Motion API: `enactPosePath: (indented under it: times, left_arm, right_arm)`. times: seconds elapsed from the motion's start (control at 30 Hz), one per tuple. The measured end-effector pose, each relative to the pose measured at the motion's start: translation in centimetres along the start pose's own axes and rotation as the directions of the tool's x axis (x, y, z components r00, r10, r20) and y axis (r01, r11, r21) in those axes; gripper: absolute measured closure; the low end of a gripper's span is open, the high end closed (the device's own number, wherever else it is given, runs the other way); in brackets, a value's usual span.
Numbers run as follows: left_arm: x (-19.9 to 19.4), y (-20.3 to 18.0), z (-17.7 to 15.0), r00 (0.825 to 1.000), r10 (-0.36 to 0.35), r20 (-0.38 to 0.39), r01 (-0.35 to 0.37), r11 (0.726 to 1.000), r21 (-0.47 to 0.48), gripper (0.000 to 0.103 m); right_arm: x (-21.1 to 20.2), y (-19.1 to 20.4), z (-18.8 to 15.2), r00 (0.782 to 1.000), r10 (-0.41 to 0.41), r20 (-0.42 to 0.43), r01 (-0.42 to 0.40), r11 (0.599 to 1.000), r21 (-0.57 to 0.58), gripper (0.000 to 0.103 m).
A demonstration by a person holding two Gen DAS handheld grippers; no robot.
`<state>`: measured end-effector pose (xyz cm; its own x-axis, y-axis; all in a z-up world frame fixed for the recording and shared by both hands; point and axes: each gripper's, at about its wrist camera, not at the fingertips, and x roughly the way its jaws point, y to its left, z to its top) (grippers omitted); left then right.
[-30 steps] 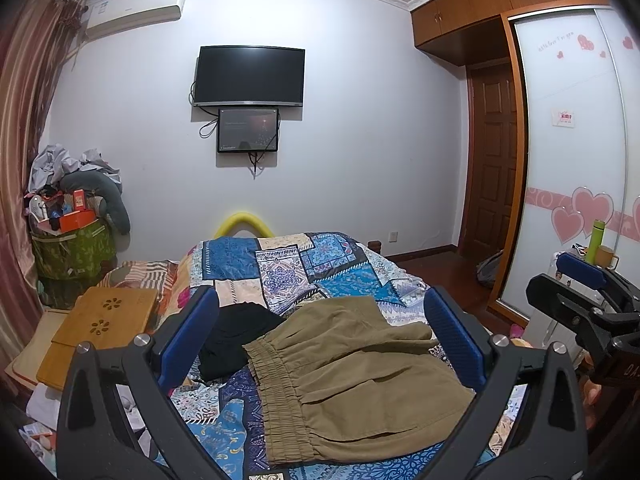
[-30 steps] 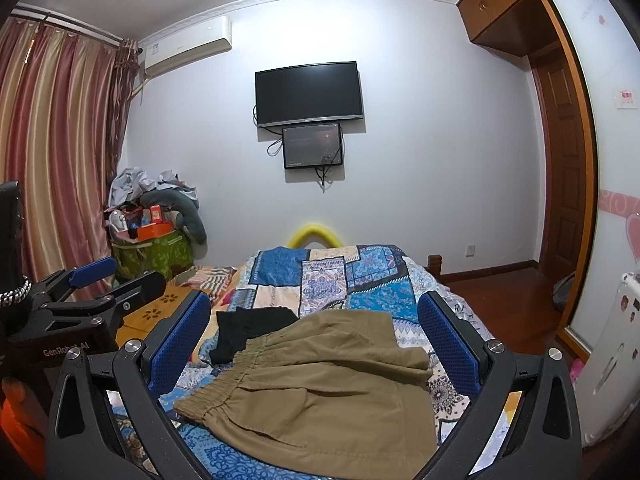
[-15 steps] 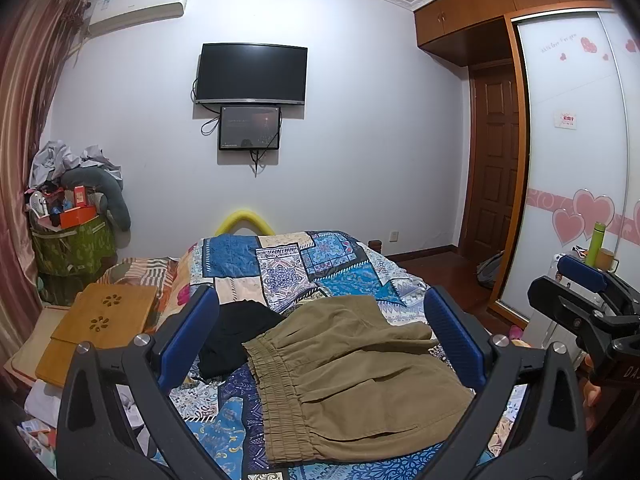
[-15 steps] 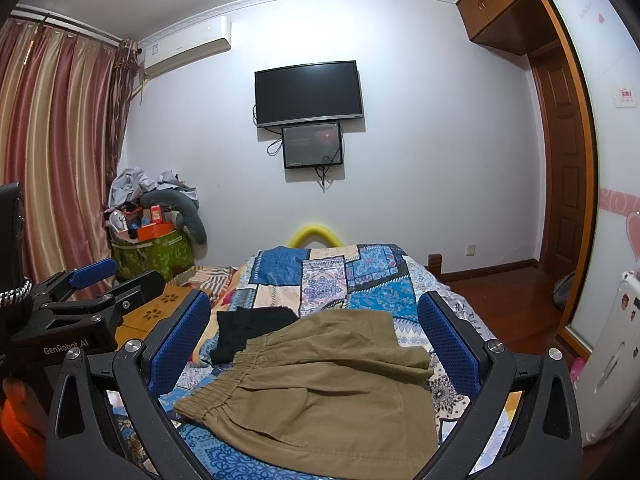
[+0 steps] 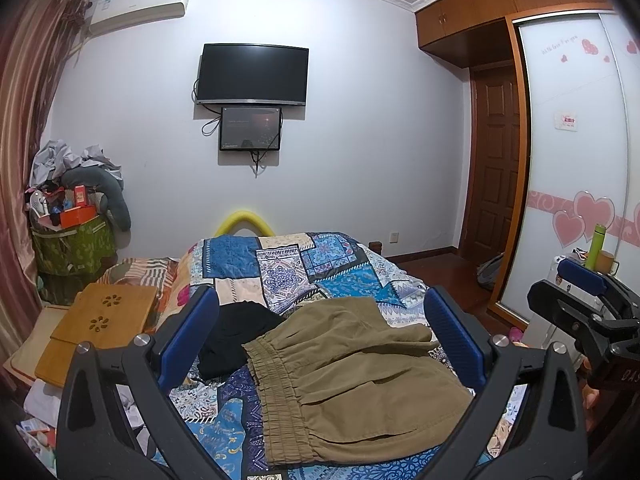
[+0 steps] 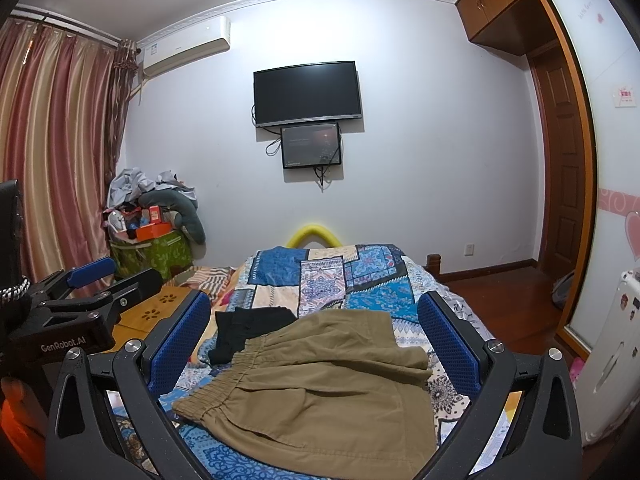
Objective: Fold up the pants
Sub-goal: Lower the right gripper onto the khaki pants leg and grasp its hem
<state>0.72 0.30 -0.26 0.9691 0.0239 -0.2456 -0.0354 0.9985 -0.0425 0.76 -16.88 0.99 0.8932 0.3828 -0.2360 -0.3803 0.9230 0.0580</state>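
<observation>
1 pair of khaki pants (image 5: pixel 352 376) is lying on the patchwork quilt (image 5: pixel 280 268) of the bed, seemingly already doubled into a compact shape with the elastic waistband facing left; whether further folds are needed is hard to judge. 1 black garment (image 5: pixel 236 336) is sitting just beside the waistband, touching it. 2 grippers are hovering above the near edge: the left gripper (image 5: pixel 320 344) and the right gripper (image 6: pixel 314 340) are both spread wide, grasping nothing.
</observation>
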Motion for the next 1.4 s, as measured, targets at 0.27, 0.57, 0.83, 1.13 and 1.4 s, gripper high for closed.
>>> enactPosePath:
  times: [0.27, 0.57, 0.83, 1.13, 1.4]
  left_arm:
    - [0.1, 0.0, 0.1, 1.0, 0.001, 0.002, -0.001, 1.0, 0.001, 0.0]
    - [1.5, 0.3, -0.3, 1.0, -0.007, -0.024, 0.007, 1.0, -0.001, 0.0]
    - [8.5, 1.7, -1.3, 0.984, 0.0, -0.176, 0.002, 1.0, 0.008, 0.0]
    - [20.3, 5.2, -3.9, 0.903, 0.004, -0.43, 0.001, 1.0, 0.012, 0.0]
    - [27.5, 7.2, -8.3, 0.783, 0.038, -0.621, 0.006, 0.998, 0.069, 0.0]
  right_arm:
    - [-0.1, 0.0, 0.0, 1.0, 0.0, 0.0, 0.0, 1.0, -0.002, 0.0]
    - [0.7, -0.2, 0.0, 1.0, -0.001, -0.015, 0.001, 1.0, 0.006, 0.0]
    - [4.5, -2.7, -0.8, 0.995, -0.009, -0.097, 0.012, 0.999, 0.036, 0.0]
    - [11.8, -7.9, -4.2, 0.951, -0.05, -0.306, 0.07, 0.996, 0.054, 0.0]
    - [18.3, -14.0, -10.1, 0.809, -0.021, -0.588, 0.123, 0.983, 0.135, 0.0]
